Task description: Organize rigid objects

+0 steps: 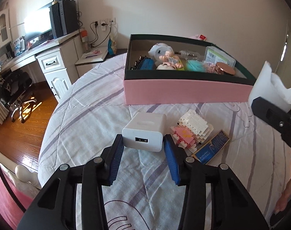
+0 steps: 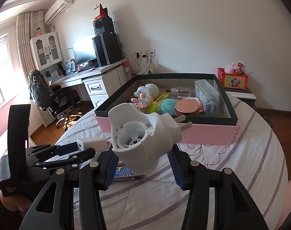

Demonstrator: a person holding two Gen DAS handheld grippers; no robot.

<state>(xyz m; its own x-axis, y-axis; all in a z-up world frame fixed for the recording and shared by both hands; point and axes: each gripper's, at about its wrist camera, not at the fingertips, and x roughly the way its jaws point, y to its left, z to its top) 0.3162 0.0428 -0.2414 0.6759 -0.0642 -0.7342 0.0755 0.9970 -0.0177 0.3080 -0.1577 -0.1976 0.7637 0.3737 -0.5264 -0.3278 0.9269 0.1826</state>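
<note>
A white USB charger lies on the striped bedspread, and my left gripper is shut on its near end, one blue pad against each side. The right wrist view shows the same gripper low at the left with the charger at its tips. My right gripper is shut on a white plug-in device with two metal prongs, held above the bed in front of the pink box. That device shows at the right edge of the left wrist view.
The pink box with a dark rim holds several toys, a bottle and containers. Right of the charger lie a white-and-pink block figure and a blue flat packet. The bed's edge drops to a wooden floor on the left, with a desk beyond.
</note>
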